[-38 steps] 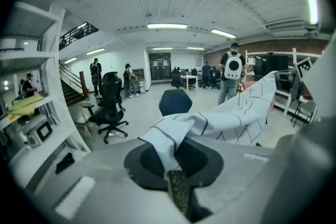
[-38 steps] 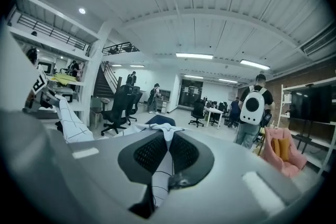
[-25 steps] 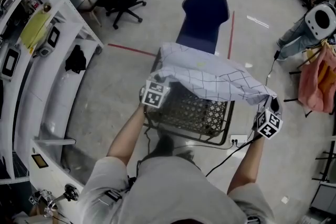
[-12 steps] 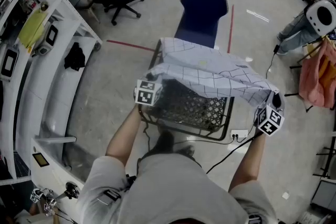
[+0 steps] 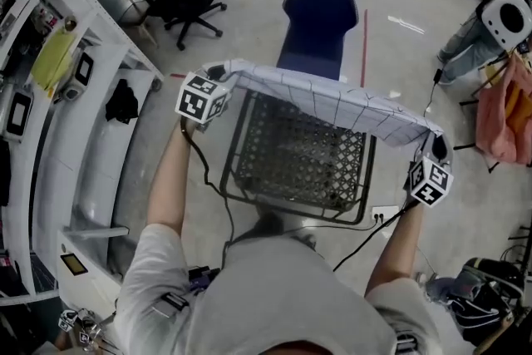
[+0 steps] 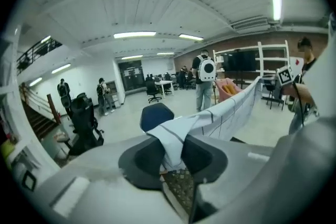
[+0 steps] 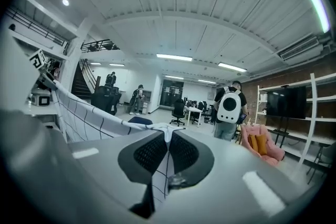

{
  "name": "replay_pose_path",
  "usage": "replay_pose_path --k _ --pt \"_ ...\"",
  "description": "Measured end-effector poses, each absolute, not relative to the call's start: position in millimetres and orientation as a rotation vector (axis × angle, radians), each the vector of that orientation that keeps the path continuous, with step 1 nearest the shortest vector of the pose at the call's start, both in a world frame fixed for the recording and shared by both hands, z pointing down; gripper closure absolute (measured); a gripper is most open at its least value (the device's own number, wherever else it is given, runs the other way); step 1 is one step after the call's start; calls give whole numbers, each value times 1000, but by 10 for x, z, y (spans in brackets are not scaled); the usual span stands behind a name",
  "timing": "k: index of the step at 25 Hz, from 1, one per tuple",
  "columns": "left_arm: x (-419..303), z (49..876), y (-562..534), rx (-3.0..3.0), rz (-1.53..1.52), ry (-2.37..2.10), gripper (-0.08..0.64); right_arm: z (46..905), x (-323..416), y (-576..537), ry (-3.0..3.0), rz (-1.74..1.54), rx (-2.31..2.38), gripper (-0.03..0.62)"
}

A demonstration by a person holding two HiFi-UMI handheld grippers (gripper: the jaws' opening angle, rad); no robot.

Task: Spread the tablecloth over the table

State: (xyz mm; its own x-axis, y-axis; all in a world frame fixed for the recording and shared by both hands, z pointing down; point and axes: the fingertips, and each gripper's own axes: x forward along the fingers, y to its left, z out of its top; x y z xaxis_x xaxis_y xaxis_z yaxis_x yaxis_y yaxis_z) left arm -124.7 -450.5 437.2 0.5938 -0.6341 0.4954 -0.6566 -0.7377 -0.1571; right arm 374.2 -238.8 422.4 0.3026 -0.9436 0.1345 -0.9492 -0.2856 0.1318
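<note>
Tablecloth (image 5: 332, 106): previously draped on the mesh bench (image 5: 236, 155), now lifted and stretched taut; clamped by right gripper (image 5: 435, 147) and by left gripper (image 5: 218, 72), whose jaws have just been widened.

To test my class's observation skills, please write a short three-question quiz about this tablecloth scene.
1. True or false: the white grid-lined tablecloth lies flat on the black metal mesh table.
2. What does the right hand-held gripper clamp? A) tablecloth edge B) a cable C) nothing
3. Which piece of furniture stands beyond the table?
Key: 1 false, it is held up, stretched in the air; 2 A; 3 the dark blue chair.
</note>
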Motion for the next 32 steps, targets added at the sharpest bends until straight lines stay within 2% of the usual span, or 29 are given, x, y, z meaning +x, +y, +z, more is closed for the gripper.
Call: replay_pose_path --k 3,6,9,15,21,26,32 --pt "-1401 4843 -4440 2488 640 -1199 421 4154 3593 -2378 -1805 18 2365 584" --pt "-1433 5537 -4278 2141 376 -1197 421 4110 3346 -2432 -1880 18 2343 584" --pt "-1379 5910 -4099 2051 278 -1196 419 4072 3187 -2486 -1921 14 2325 584" --pt "-1115 5935 -3786 2320 516 -1235 470 4157 3220 -2412 -1868 -15 2281 584" --pt "-1229 5302 -3885 2461 504 -1350 509 4284 3444 -2256 -1808 57 2306 584" --pt "-1513 4722 -3876 2609 534 -1340 512 4528 3531 -1983 -1797 89 2266 584" --pt "-1587 4919 -3556 2611 689 -1303 512 4948 3392 -1540 -1821 197 2196 583"
